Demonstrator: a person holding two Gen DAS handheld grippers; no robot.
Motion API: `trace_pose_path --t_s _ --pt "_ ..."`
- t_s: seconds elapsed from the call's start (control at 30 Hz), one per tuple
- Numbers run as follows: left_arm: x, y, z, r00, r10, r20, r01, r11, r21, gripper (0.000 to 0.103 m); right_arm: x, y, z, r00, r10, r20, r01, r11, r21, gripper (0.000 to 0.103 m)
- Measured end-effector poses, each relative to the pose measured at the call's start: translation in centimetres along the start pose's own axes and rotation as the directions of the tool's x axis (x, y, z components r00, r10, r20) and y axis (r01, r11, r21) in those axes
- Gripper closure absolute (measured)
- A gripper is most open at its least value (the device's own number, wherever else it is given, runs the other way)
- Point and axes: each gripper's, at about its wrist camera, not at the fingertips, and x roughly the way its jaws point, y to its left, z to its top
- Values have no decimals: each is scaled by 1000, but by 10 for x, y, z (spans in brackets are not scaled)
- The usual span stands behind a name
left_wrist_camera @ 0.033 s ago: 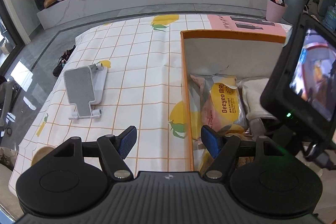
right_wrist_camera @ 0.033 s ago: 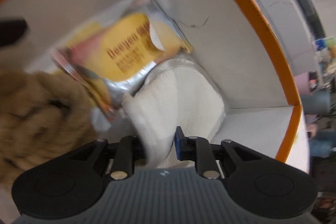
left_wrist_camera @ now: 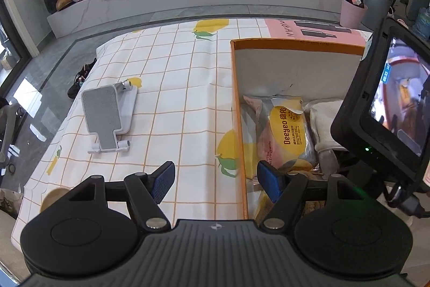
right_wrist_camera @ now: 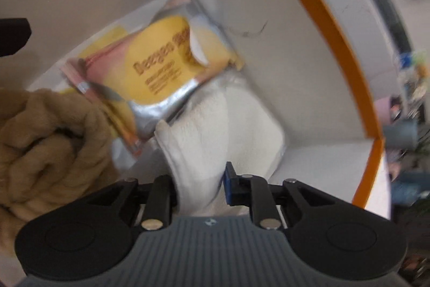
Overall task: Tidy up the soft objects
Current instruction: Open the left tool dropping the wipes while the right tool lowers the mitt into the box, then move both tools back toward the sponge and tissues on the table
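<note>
1. Inside the orange-rimmed box (right_wrist_camera: 346, 66), a yellow Deeyeo packet (right_wrist_camera: 166, 63) lies against the far wall, overlapping the top edge of a white towel (right_wrist_camera: 242, 120); a tan fuzzy cloth (right_wrist_camera: 48, 141) is bunched at the left.
2. On the checked tablecloth (left_wrist_camera: 172, 88) left of the box (left_wrist_camera: 236, 104) sits a grey-and-white folding stand (left_wrist_camera: 107, 114), well apart from it.
3. The right gripper (right_wrist_camera: 200, 184) reaches into the box, its jaws clamped on a pinched fold of the white towel.
4. The left gripper (left_wrist_camera: 215, 179) hovers over the box's left wall, jaws wide apart and holding nothing.
5. A camera screen (left_wrist_camera: 397, 104) on the right gripper blocks the box's right side in the left wrist view.
</note>
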Motion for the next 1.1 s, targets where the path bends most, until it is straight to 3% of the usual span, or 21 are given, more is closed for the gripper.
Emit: trace_pose_path --t_s 0.07,0.1,0.13,0.17,0.2,0.23,0.33,0.57,0.73,0.93,1.1 --pt "-1 0 0 1000 4 3 -4 1000 1 21 0 -2 -2 1000 19 8 -19 1000 20 83" --pt "-2 0 0 1000 5 5 -5 1000 2 21 -3 -4 -5 999 33 17 -34 999 29 74" --pt "-2 0 1 1000 6 7 -6 1000 3 21 -7 -8 -8 999 40 34 -41 998 42 62" --pt "-3 0 1 1000 7 9 -7 1000 3 21 -13 -10 -12 997 34 63 -38 998 58 33" --pt "-3 0 2 1000 8 10 -8 1000 3 21 -21 -15 -17 995 21 102 -28 997 69 14" --pt "-4 0 3 1000 11 13 -11 1000 5 21 -28 -17 -21 990 12 144 -22 997 73 10" --pt "-8 0 4 999 32 27 -32 999 6 21 -50 -27 -33 974 34 223 -57 994 98 9" --pt "-22 -6 2 997 52 51 -54 998 21 21 -86 -40 -58 949 96 301 -163 964 208 5" --pt "-43 -19 4 993 72 98 -76 996 38 21 -107 -50 -82 925 73 372 -190 938 289 3" --pt "-77 -53 14 985 19 174 -34 996 87 19 -130 -91 -129 888 46 457 -254 879 405 3" --pt "-88 -107 24 983 -32 181 3 987 159 19 -144 -132 -181 892 -38 451 -214 843 494 3"
